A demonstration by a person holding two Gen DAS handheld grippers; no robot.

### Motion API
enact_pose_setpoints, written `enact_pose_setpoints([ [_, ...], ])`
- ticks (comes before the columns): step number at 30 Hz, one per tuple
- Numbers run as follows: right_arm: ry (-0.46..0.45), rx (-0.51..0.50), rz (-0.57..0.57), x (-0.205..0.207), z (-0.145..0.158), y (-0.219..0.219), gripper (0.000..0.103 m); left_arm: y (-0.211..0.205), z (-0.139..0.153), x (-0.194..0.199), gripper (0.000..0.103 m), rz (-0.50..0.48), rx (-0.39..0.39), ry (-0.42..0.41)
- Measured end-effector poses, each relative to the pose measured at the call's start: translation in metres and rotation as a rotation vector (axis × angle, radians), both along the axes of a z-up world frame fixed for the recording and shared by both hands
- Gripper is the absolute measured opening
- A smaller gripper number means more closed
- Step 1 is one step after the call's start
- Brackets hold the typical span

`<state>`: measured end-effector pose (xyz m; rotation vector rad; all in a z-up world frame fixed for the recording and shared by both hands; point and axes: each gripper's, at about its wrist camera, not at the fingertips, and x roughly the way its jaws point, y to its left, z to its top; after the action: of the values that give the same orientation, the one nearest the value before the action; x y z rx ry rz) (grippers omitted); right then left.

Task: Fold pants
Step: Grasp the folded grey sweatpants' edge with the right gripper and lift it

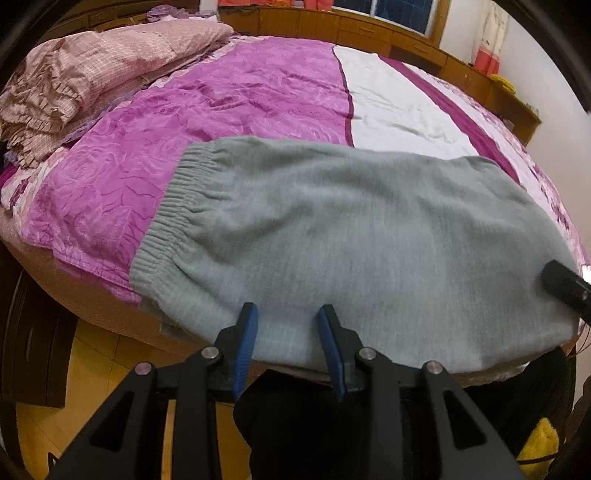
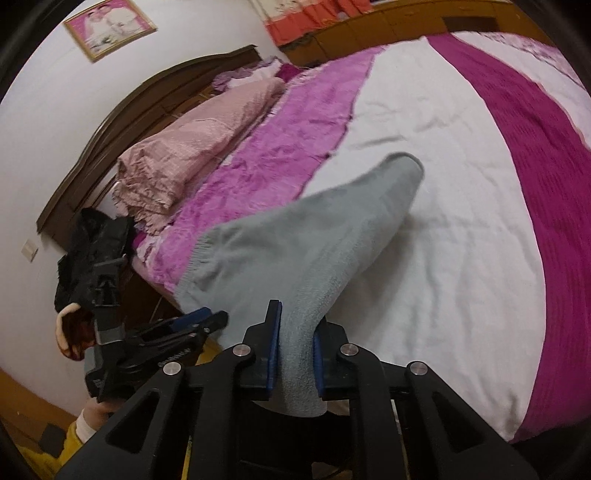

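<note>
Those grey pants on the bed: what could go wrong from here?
The right tongs pinch only a small bunch of the grey pants, so the cloth might slip out as it is lifted. The left tongs are open and hold nothing, so the waistband end may drag. The pants lie near the bed's edge and could slide off.

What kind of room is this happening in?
Most likely a home bedroom. Grey pants lie on a big bed with a purple and white bedspread, a wooden headboard stands against the wall, and a framed picture hangs above it.
</note>
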<state>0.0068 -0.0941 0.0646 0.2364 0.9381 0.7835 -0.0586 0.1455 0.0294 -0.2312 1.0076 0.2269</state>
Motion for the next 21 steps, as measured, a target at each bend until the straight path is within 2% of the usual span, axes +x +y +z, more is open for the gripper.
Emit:
enact_pose_setpoints([
  [6, -0.067, 0.003, 0.069, -0.002, 0.024, 0.019, 0.007, 0.009, 0.013, -0.007, 0.036, 0.029, 0.022, -0.015],
  [21, -0.123, 0.056, 0.238, -0.004, 0.062, 0.09, 0.007, 0.063, 0.04, -0.031, 0.036, 0.154, 0.028, -0.066],
])
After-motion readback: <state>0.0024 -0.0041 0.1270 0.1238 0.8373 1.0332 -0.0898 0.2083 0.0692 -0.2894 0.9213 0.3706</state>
